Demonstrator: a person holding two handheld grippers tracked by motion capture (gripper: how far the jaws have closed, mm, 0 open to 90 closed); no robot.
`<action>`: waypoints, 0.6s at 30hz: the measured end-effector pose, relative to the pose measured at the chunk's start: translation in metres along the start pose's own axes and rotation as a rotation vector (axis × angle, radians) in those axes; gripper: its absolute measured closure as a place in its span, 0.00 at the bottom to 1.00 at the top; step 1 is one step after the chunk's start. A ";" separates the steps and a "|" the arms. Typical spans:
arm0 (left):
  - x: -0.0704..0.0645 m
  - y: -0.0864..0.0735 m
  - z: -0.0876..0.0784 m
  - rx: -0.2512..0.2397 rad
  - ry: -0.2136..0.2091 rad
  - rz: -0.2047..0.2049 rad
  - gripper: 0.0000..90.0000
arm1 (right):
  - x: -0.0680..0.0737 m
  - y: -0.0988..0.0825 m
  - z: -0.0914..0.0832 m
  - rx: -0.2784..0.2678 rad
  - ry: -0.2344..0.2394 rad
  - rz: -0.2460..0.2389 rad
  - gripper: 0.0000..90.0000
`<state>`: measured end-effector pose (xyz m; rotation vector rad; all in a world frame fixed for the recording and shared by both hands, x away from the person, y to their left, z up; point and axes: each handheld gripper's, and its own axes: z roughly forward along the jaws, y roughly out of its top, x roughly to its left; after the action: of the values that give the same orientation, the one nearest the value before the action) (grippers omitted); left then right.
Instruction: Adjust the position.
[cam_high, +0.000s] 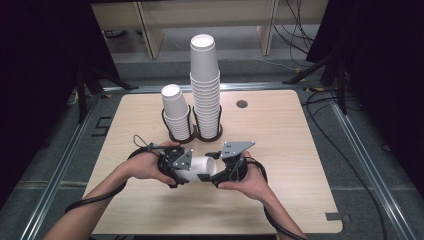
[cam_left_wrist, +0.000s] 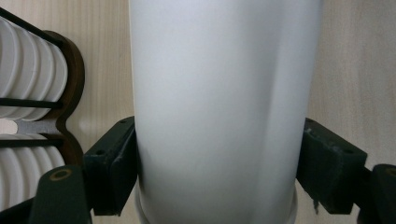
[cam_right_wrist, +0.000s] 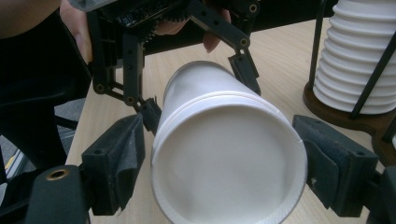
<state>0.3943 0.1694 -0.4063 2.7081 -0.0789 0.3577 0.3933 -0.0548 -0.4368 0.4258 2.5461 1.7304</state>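
Observation:
A white paper cup lies level just above the wooden table, held between my two grippers. My left gripper is shut on its wall; in the left gripper view both pads press the cup. My right gripper is at the cup's other end. In the right gripper view the cup's base faces the camera, with a pad against each side. A ring edge runs round the cup's wall, as of two nested cups. The left gripper clamps it farther back.
Two stacks of white cups stand in a dark double holder behind the grippers: a short stack at left, a tall stack at right. A round hole marks the table's far side. Cables trail from both grippers.

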 end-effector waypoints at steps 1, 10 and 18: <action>0.000 0.000 0.000 0.001 -0.001 0.000 0.24 | 0.000 0.000 0.000 0.003 0.001 -0.001 0.23; -0.001 0.000 0.002 -0.006 -0.008 -0.006 0.24 | -0.001 -0.001 0.001 0.012 -0.003 -0.024 0.24; -0.001 0.001 0.001 -0.001 -0.013 0.007 0.24 | -0.001 -0.003 0.002 0.026 0.002 -0.020 0.27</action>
<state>0.3937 0.1676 -0.4071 2.7096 -0.0929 0.3424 0.3936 -0.0539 -0.4401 0.3977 2.5682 1.6936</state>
